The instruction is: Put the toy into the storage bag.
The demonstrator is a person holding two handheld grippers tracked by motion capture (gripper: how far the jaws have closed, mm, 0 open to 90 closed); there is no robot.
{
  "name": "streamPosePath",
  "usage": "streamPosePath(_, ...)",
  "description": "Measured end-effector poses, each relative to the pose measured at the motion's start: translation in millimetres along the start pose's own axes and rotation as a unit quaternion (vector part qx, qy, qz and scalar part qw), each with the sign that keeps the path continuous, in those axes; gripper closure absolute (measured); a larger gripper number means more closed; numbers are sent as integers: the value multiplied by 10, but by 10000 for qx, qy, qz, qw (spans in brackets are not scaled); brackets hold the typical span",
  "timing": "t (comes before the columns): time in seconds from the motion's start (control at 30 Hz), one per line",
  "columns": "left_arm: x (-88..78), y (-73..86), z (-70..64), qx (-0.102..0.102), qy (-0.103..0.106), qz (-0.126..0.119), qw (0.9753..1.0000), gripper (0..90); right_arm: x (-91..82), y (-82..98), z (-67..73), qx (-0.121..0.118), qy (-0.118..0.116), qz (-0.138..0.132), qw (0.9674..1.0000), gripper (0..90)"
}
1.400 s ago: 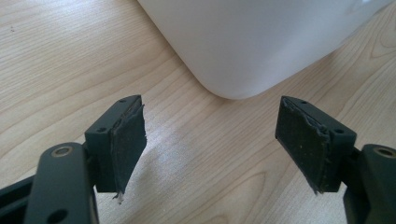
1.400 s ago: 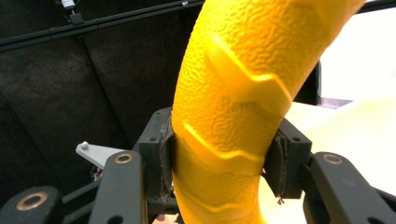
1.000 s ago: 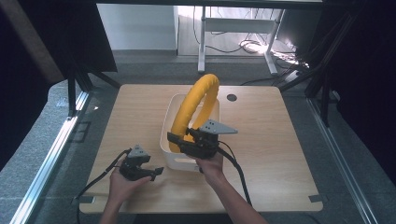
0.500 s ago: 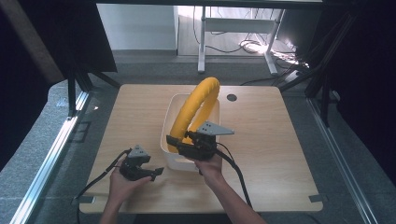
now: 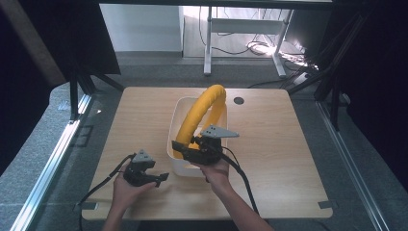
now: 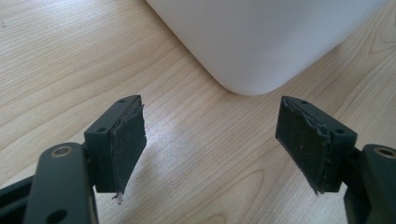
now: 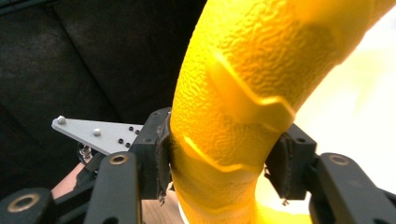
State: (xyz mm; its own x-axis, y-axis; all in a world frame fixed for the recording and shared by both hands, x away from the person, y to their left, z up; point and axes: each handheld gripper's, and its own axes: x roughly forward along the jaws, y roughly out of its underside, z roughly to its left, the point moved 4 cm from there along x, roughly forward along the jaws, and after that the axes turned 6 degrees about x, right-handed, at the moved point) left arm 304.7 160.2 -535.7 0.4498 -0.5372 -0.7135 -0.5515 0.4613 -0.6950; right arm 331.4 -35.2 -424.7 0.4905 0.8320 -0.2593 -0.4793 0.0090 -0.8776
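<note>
A thick yellow foam banana (image 5: 204, 108) arches up out of a white tub (image 5: 179, 108) at the table's middle. My right gripper (image 5: 177, 147) reaches in from the tub's near side. Its pads (image 7: 161, 154) sit on either side of the banana's (image 7: 243, 93) lower end, still touching its creased skin, and the jaws have just been opening. To the left, my left gripper (image 5: 162, 177) rests low over the wood. It is open, with nothing between its pads (image 6: 128, 140), and points at the tub's rounded corner (image 6: 261, 42).
The wooden table (image 5: 288, 144) has a round cable hole (image 5: 238, 101) behind the tub. Black cables trail from both grippers toward the near edge. The left gripper's grey plate (image 7: 98, 135) shows past the banana in the right gripper view. Dark frames flank the table.
</note>
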Motion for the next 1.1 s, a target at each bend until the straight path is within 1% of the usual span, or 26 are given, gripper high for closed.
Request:
streamPosePath(0.17,0,1,0,4,2,3,10000,244,-10,-4,-24,79,107,-4,9999,358)
streamPosePath(0.2,0,0,0,4,5,2,10000,244,-30,-11,-25,117,152,-63,9998,323)
streamPosePath(0.23,0,0,1,3,5,1,10000,244,-30,-11,-25,117,152,-63,9998,323)
streamPosePath(0.3,-1,-1,5,5,-5,-1,10000,244,-62,-27,-25,105,212,-149,9996,299)
streamPosePath(0.33,-2,-3,7,-6,3,-9,10000,244,-107,-45,-31,68,287,-211,9993,284)
streamPosePath(0.43,4,-4,8,-16,15,-11,10000,244,-151,-59,-41,61,279,-228,9993,279)
streamPosePath(0.47,9,-4,8,-17,25,9,10000,243,-206,-72,-56,38,265,-199,9994,273)
streamPosePath(0.5,11,-3,9,-14,26,22,10000,243,-206,-72,-56,38,265,-199,9994,273)
streamPosePath(0.53,16,0,12,-8,12,35,10000,243,-256,-81,-69,-3,261,-180,9995,272)
streamPosePath(0.6,13,0,14,-12,4,43,10000,243,-275,-84,-76,-28,268,-185,9995,274)
streamPosePath(0.73,-6,-2,23,-22,-51,30,10000,242,-398,-92,-113,-98,213,-227,9995,275)
streamPosePath(0.93,-28,3,19,-1,-78,24,10000,242,-625,-82,-165,-170,239,-310,9991,283)
streamPosePath(1.0,-34,10,19,34,-92,49,9999,242,-707,-73,-195,-226,273,-349,9988,287)
streamPosePath(1.07,-46,13,23,40,-110,37,9999,241,-798,-64,-227,-225,288,-407,9985,296)
streamPosePath(1.1,-50,12,21,20,-114,12,9999,240,-841,-60,-249,-270,314,-444,9982,297)
